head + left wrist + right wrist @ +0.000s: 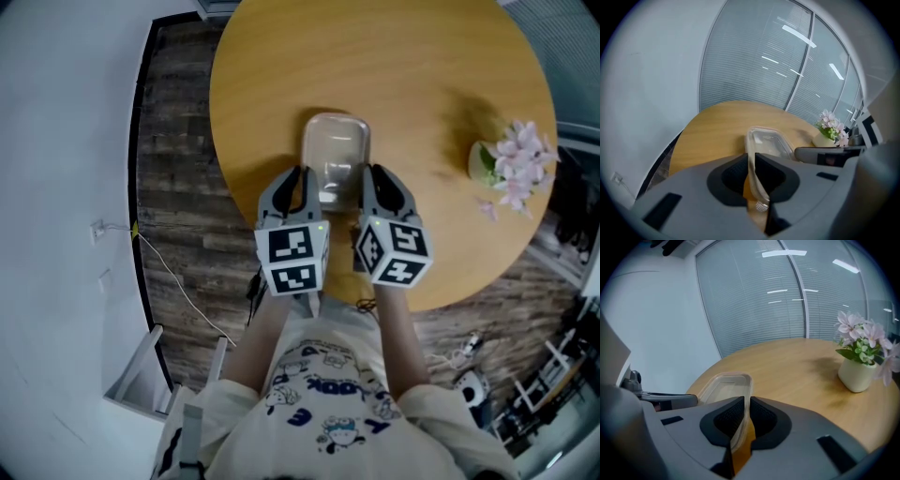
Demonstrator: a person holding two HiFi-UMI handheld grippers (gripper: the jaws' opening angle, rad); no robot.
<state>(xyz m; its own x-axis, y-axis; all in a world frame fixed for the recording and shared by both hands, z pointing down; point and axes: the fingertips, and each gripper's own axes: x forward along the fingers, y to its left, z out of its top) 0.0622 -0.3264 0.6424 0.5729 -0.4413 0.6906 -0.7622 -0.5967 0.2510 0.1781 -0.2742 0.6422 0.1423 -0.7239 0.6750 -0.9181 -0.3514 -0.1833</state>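
Between jaws of both claws: clear plastic container, qty 1, on round wooden table, qty 1. Left gripper clamped on container's left rim; right gripper clamped on right rim. Right of right gripper, well apart: flower pot, qty 1. Print on shirt not legible.

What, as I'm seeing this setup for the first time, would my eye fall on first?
Most striking is the clear plastic container on the near side of the round wooden table, with the left gripper and right gripper each clamped on its rim, one at either side. A small pot of pink flowers stands apart at the table's right.
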